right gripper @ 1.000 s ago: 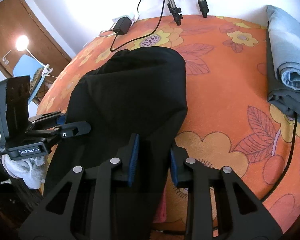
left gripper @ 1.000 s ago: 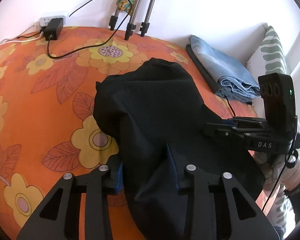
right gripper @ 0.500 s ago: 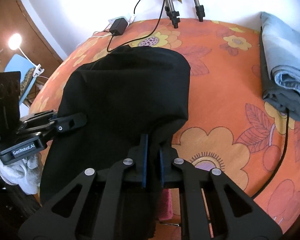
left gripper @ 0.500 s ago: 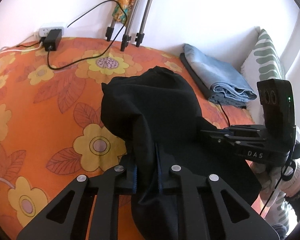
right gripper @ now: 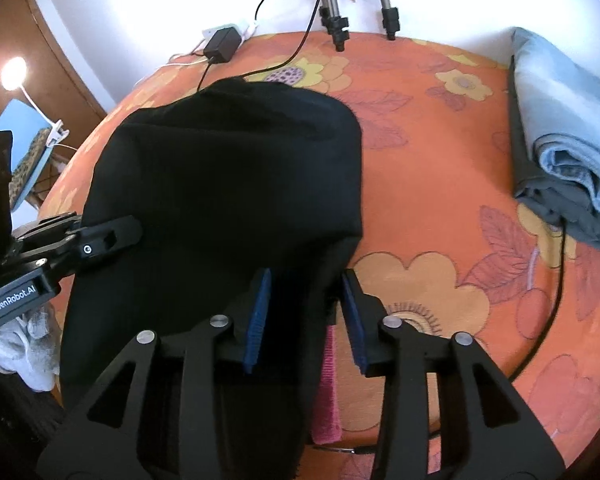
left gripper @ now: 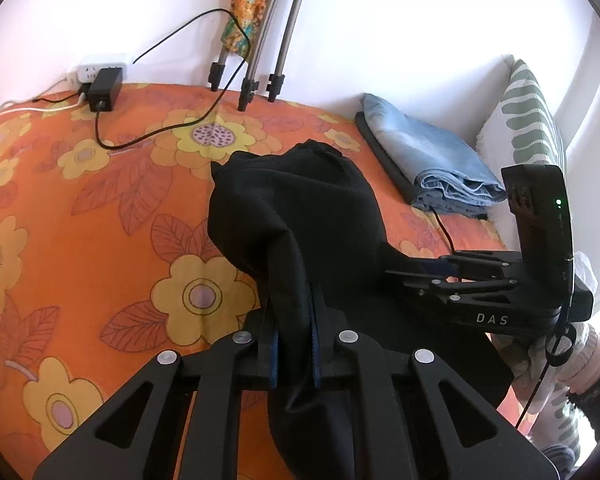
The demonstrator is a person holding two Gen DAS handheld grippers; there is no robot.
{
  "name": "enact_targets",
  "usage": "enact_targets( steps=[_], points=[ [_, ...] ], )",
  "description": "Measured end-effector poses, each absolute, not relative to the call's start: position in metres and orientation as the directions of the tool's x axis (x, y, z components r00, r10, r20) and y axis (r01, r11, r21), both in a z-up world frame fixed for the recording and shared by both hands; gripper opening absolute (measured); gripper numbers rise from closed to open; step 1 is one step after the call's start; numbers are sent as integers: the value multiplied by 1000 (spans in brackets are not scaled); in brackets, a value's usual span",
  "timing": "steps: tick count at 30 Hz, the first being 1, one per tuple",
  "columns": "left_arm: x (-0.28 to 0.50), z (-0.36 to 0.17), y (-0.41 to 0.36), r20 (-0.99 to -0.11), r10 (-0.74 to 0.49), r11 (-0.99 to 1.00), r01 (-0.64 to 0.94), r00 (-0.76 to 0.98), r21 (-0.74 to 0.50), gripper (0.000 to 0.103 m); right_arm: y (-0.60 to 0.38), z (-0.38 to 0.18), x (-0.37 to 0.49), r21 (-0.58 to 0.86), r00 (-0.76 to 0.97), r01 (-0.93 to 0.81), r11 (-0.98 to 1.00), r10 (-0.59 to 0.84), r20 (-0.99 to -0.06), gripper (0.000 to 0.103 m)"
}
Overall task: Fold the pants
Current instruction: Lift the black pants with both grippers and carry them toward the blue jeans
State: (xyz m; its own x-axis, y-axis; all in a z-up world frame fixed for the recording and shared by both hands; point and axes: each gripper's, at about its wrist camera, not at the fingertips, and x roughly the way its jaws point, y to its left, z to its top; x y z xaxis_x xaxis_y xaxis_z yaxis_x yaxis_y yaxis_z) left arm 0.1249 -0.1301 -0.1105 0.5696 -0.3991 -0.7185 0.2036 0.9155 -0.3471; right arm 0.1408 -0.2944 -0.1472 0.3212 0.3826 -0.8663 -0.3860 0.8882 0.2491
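Note:
Black pants [left gripper: 300, 208] lie bunched on the orange flowered bedspread [left gripper: 80, 220] and hang over its near edge. My left gripper [left gripper: 294, 340] is shut on a raised fold of the black cloth along the pants' left side. In the right wrist view the pants [right gripper: 228, 168] spread wide. My right gripper [right gripper: 305, 312] is at their right near edge. Its jaws are opening, with loose black cloth between the blue pads [right gripper: 258, 316], which stand apart. Each view shows the other gripper from the side: the right gripper [left gripper: 395, 276] and the left gripper [right gripper: 116, 236].
Folded blue jeans on a dark garment [left gripper: 431, 160] [right gripper: 571, 128] lie at the right. Tripod legs [left gripper: 246, 96], a power adapter [left gripper: 104, 88] and its cable sit at the bed's far edge. A leaf-print pillow [left gripper: 531, 120] leans at far right. A pink cloth [right gripper: 327, 380] hangs below the bed's edge.
The left jaws closed on the pants' fold and have kept it pinched and raised. The right jaws closed on the cloth half a second ago and have now spread apart again.

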Motion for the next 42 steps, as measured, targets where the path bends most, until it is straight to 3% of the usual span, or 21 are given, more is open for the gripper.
enact_targets(
  steps=[4, 7, 20, 29, 42],
  points=[
    [126, -112, -131, -720, -398, 916, 205, 568, -345, 10, -301, -150, 143, 312, 325, -346, 885, 426, -844, 20],
    [124, -106, -132, -711, -405, 913, 216, 574, -346, 9, -297, -141, 137, 279, 361, -345, 896, 401, -842, 8],
    [101, -46, -143, -620, -422, 906, 328, 662, -267, 7, -295, -72, 96, 208, 541, -345, 915, 375, -753, 6],
    [100, -31, -145, -614, -429, 903, 342, 662, -261, 7, -296, -63, 82, 203, 573, -325, 924, 363, -735, 6],
    [128, 78, -197, -500, -490, 860, 489, 714, -144, 6, -343, 11, 84, 269, 742, -237, 933, 353, -570, 6]
  ],
)
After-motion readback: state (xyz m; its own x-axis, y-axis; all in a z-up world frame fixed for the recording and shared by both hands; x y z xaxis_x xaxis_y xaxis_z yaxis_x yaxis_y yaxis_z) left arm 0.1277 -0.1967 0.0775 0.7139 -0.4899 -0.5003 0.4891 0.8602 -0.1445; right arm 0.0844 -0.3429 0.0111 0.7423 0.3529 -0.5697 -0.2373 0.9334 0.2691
